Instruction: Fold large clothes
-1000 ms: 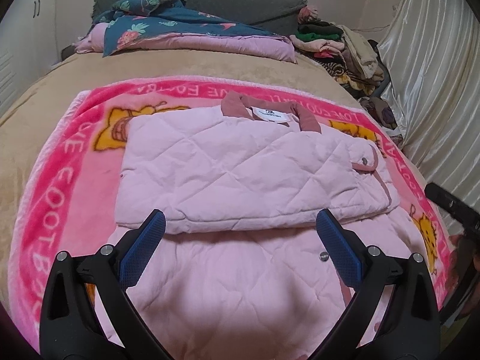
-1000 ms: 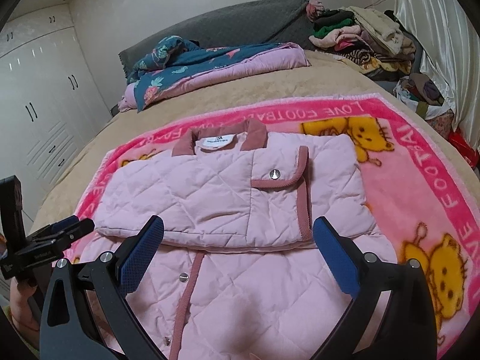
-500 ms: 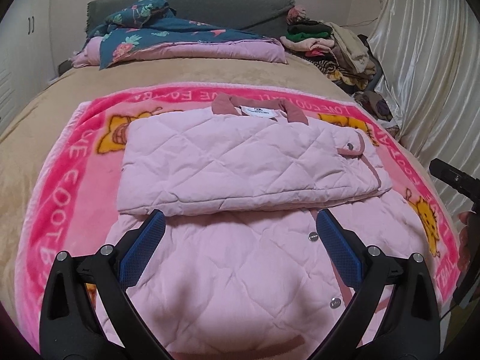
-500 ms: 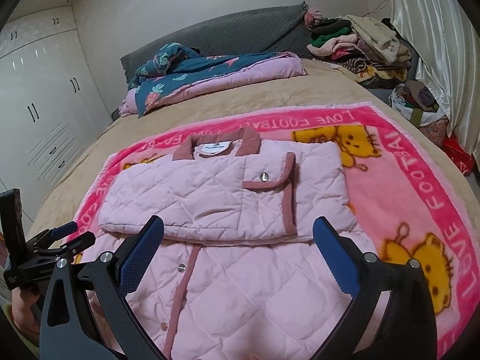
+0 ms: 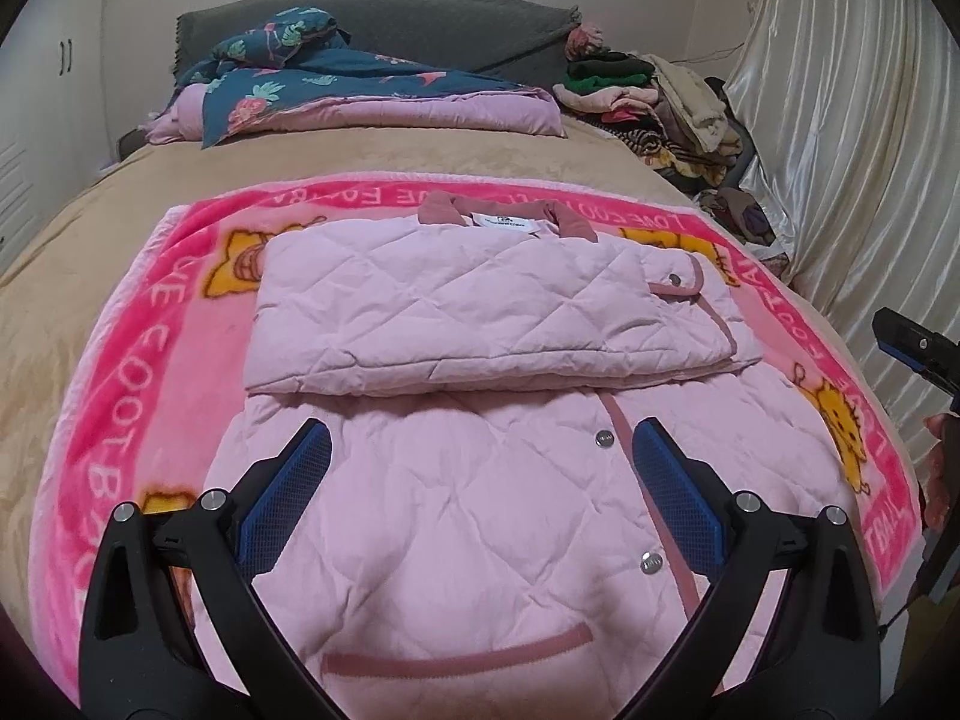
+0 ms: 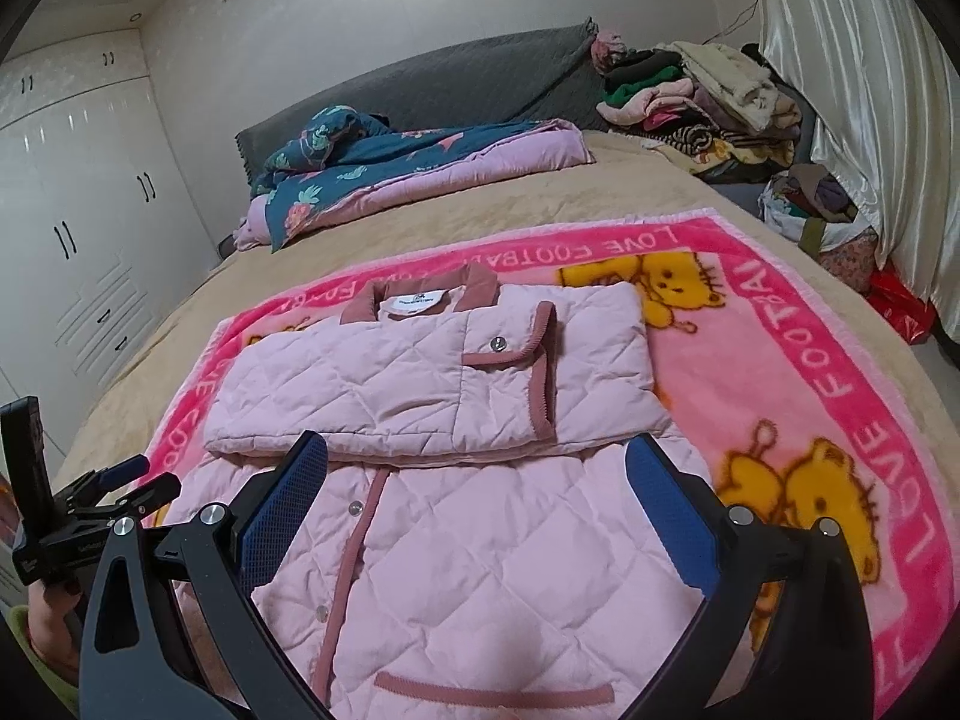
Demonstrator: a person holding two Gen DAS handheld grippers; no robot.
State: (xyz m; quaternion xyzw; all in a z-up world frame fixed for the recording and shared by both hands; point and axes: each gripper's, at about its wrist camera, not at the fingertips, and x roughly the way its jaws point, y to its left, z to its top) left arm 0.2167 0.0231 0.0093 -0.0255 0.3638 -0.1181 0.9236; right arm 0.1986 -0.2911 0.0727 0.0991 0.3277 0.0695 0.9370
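Note:
A pale pink quilted jacket (image 5: 480,324) with dusty-rose trim lies on a pink cartoon blanket (image 5: 132,360) on the bed. Its sleeves are folded across the chest, collar at the far end, hem pocket nearest me. It also shows in the right wrist view (image 6: 456,552). My left gripper (image 5: 483,456) is open and empty, hovering above the jacket's lower half. My right gripper (image 6: 480,468) is open and empty above the same lower half. Each gripper shows at the edge of the other's view: the right one (image 5: 912,354) and the left one (image 6: 120,480).
A tan bedspread (image 5: 372,168) covers the bed. A folded floral quilt (image 5: 360,96) lies by the grey headboard. A pile of clothes (image 6: 702,102) sits at the far right corner beside a shiny curtain (image 5: 852,138). White wardrobes (image 6: 72,228) stand on the left.
Both grippers have drawn back and up from the jacket, so more of its lower half and the hem pocket come into view. Both stay open.

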